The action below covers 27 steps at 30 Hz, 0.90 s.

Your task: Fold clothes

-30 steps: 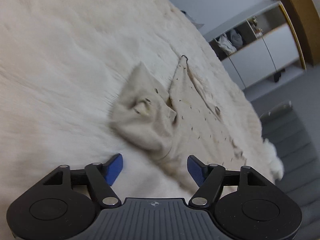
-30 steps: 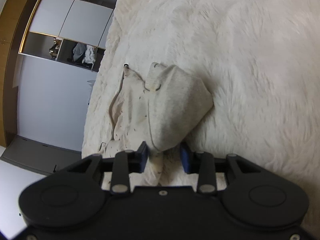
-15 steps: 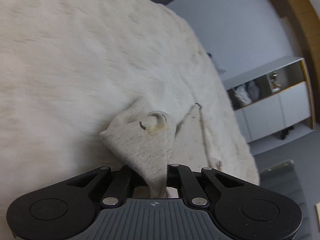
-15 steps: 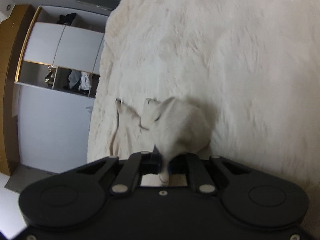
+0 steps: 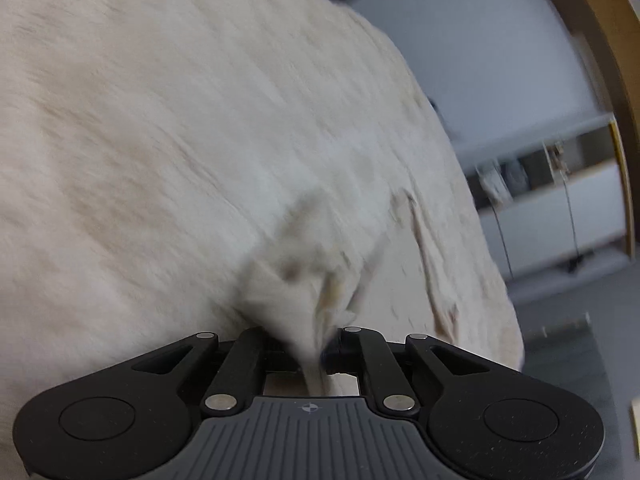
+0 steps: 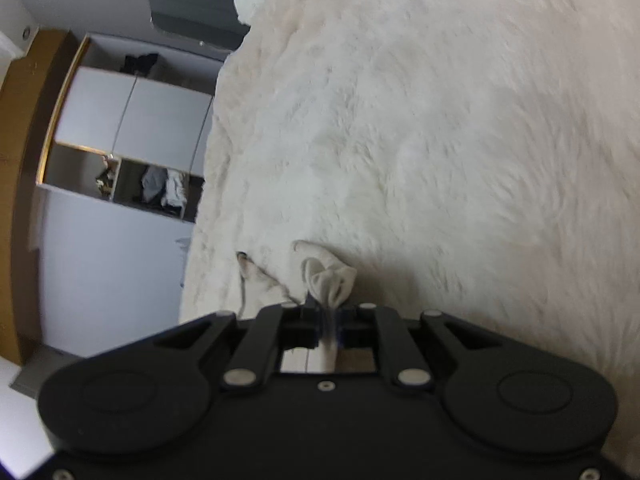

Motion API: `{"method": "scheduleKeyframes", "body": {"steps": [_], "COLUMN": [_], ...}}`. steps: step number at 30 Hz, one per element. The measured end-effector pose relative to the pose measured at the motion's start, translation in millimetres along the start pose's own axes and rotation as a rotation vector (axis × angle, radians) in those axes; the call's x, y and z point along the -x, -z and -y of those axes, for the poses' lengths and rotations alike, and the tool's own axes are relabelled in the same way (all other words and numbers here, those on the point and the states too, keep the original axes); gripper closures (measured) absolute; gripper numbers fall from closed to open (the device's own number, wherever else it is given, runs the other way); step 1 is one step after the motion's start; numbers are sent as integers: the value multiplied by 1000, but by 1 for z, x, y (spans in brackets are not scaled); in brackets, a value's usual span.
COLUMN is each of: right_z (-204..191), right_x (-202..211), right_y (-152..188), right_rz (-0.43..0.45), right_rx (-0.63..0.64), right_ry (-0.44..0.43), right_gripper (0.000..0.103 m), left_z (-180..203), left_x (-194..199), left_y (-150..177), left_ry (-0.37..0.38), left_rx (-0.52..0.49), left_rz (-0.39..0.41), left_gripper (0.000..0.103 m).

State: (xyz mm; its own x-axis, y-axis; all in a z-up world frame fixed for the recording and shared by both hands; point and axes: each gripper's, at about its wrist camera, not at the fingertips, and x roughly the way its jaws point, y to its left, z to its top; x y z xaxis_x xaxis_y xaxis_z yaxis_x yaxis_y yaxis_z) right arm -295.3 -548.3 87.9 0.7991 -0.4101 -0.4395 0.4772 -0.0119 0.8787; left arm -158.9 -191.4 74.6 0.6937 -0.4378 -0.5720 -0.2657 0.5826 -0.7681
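Note:
A beige garment with small dark specks lies on a fluffy cream blanket [image 5: 160,140]. In the left wrist view, which is blurred, my left gripper [image 5: 318,354] is shut on a bunched fold of the garment [image 5: 296,292], and its jaws are easing open slightly with the cloth still pinched between them. The rest of the garment lies flat to the right [image 5: 404,280]. In the right wrist view my right gripper [image 6: 329,330] pinches another gathered corner of the garment [image 6: 328,280]. Its jaws are also opening a little around the cloth.
The blanket [image 6: 440,120] covers a wide bed, and its edge drops off beside the garment. Beyond that edge stands a white cabinet with an open shelf of clothes [image 5: 560,200] [image 6: 132,120], next to a pale wall and a grey floor [image 5: 580,340].
Both grippers went from open around the garment to shut on its folds. The left hand then pulled its bunch along the blanket, and the cloth now stands gathered up at both grippers.

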Motion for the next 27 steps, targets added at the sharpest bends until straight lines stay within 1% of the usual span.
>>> {"method": "scheduleKeyframes", "body": {"steps": [2, 3, 5, 6, 7, 9, 10, 11, 12, 13, 14, 15, 16, 17, 18, 19, 20, 21, 22, 23, 24, 25, 27], "right_z": [2, 4, 10, 9, 9, 6, 5, 1, -5, -7, -23, -32, -37, -51, -64, -71, -86, -95, -101, -112, -122, -127, -136], "right_x": [1, 2, 8, 16, 23, 45, 48, 55, 60, 61, 64, 67, 64, 63, 63, 62, 61, 60, 60, 59, 59, 59, 61], "right_y": [4, 6, 4, 1, -1, -24, -27, -37, -44, -45, -49, -48, -48, -40, -31, -25, -6, 8, 16, 35, 55, 63, 103], "right_rz": [6, 2, 0, 28, 46, 123, 123, 114, 87, 77, 19, -7, -15, -61, -107, -127, -174, -203, -219, -254, -273, -275, -282], "right_rx": [33, 43, 42, 82, 106, 188, 193, 213, 244, 257, 355, 412, 428, 524, 619, 663, 776, 845, 886, 993, 1110, 1166, 1450], "right_ry": [18, 36, 31, 59, 77, 154, 150, 119, 93, 90, 63, 44, 41, 24, 8, 0, -12, -23, -28, -31, -30, -29, -18], "right_gripper": [96, 95, 88, 86, 86, 86, 85, 84, 78, 72, 70, 65, 60, 59, 53, 47, 44, 40, 35, 33, 31, 26, 24], "left_z": [-10, -14, -20, -23, -25, -26, -26, -24, -24, -25, -23, -21, -13, 2, 10, 20, 38, 50, 65, 80, 92, 97, 107], "left_x": [2, 3, 7, 9, 12, 16, 21, 30, 37, 43, 50, 54, 59, 62, 66, 71, 74, 75, 76, 78, 78, 77, 72], "left_y": [-1, -2, -3, -3, -4, -7, -9, -13, -18, -25, -31, -33, -34, -31, -26, -17, -5, 9, 29, 48, 67, 85, 121], "left_ry": [-25, -16, -8, -8, -10, -20, -33, -62, -83, -86, -85, -87, -90, -87, -79, -79, -82, -91, -105, -118, -130, -141, -169], "left_rx": [17, 26, 40, 37, 35, 35, 26, 5, -8, -15, -31, -50, -97, -181, -236, -305, -420, -531, -678, -825, -956, -1065, -1301], "left_rz": [9, 12, 20, 21, 24, 34, 49, 83, 111, 120, 123, 122, 112, 86, 67, 48, 17, 2, -10, -22, -33, -40, -57], "left_gripper": [96, 96, 96, 96, 96, 96, 96, 96, 96, 96, 96, 95, 88, 83, 72, 62, 58, 50, 43, 39, 32, 27, 27]}}
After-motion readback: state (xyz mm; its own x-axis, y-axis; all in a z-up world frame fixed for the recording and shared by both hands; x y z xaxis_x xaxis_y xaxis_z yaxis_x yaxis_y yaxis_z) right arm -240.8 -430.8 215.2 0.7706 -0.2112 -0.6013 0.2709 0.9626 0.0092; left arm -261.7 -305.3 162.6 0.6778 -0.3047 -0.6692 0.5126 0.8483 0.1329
